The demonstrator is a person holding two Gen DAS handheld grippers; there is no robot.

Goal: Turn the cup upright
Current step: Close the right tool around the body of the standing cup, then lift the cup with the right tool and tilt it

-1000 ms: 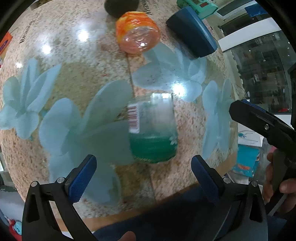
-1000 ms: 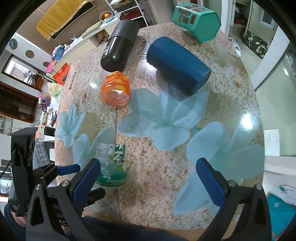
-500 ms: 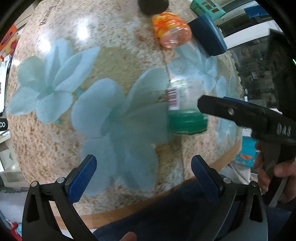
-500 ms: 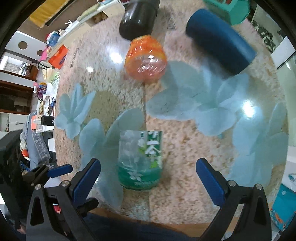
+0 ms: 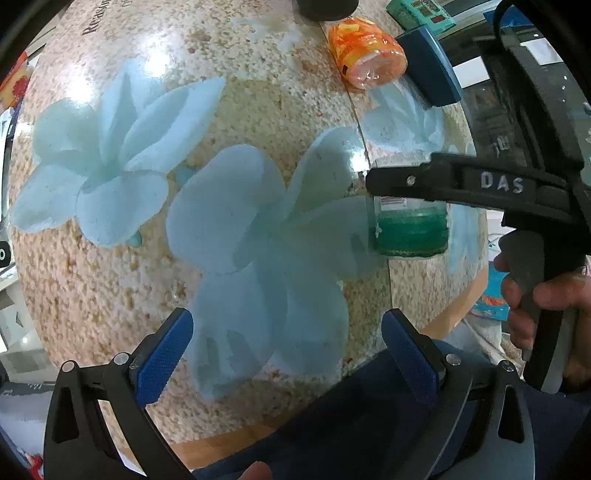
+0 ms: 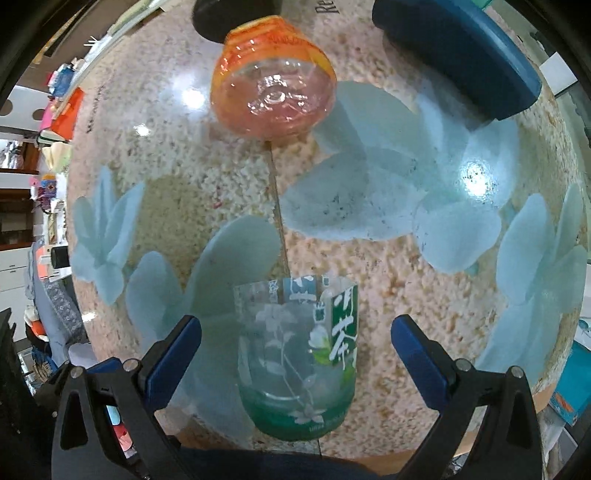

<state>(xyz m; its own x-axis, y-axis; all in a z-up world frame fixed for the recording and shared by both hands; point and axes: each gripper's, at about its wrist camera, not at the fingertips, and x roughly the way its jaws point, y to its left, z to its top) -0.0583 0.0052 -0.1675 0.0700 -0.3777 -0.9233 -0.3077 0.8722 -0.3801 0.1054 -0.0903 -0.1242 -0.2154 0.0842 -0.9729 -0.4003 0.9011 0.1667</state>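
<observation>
A clear cup with a green base and a green-and-white label [image 6: 299, 362] lies on its side near the table's front edge, base towards me. My right gripper [image 6: 295, 350] is open, its blue pads on either side of the cup without touching it. In the left wrist view the cup [image 5: 410, 230] is at the right, partly hidden by the right gripper's black finger [image 5: 443, 182]. My left gripper [image 5: 284, 358] is open and empty over the table, left of the cup.
An orange cup [image 6: 273, 77] lies on its side further back, with a dark blue container [image 6: 458, 55] to its right and a black cylinder [image 6: 236, 11] behind. The round speckled table [image 6: 369, 280] has pale blue flower prints. Its front edge is close below the cup.
My right gripper has moved in over the green cup, which now sits between its pads. My left gripper has shifted left, so the cup moved to the right of its view.
</observation>
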